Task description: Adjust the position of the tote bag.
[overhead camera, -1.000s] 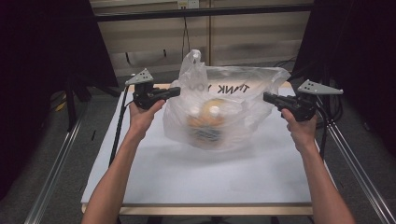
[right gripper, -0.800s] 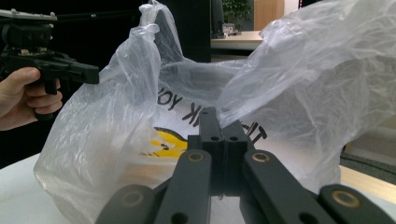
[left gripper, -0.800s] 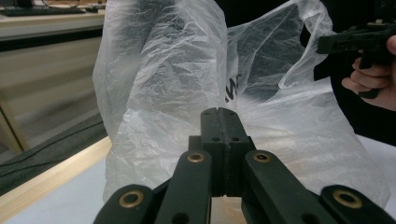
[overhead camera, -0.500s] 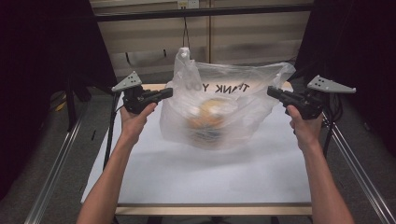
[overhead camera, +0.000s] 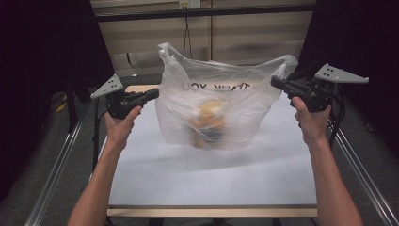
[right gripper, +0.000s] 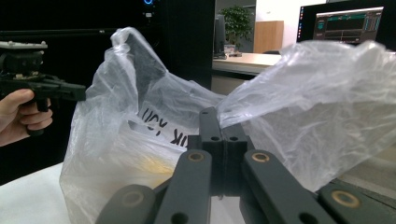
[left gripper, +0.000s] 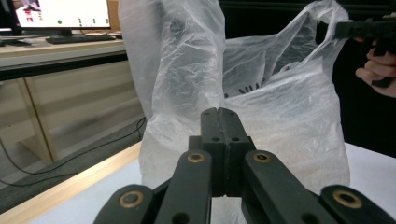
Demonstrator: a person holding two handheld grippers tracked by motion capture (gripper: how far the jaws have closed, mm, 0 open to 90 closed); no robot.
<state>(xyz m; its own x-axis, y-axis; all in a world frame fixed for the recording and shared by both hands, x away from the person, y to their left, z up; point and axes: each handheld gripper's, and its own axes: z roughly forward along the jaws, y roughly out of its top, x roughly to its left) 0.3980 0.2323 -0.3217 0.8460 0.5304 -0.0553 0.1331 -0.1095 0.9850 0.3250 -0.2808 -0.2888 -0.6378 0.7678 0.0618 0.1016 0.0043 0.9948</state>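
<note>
1. The plastic bag (overhead camera: pixel 221 106) stands upright on the white worktop (overhead camera: pixel 211 179), between the two hands, its long axis running from one hand-held gripper to the other.
2. The left hand-held gripper (overhead camera: pixel 153 94) has its jaws together; whether they pinch the film just ahead of them I cannot tell.
3. The right hand-held gripper (overhead camera: pixel 275 81), jaws together, appears clamped on the bag handle at its tip.
4. The bag mouth points up; orange food (overhead camera: pixel 209 125) lies low inside, about equally near to both hands.
</note>
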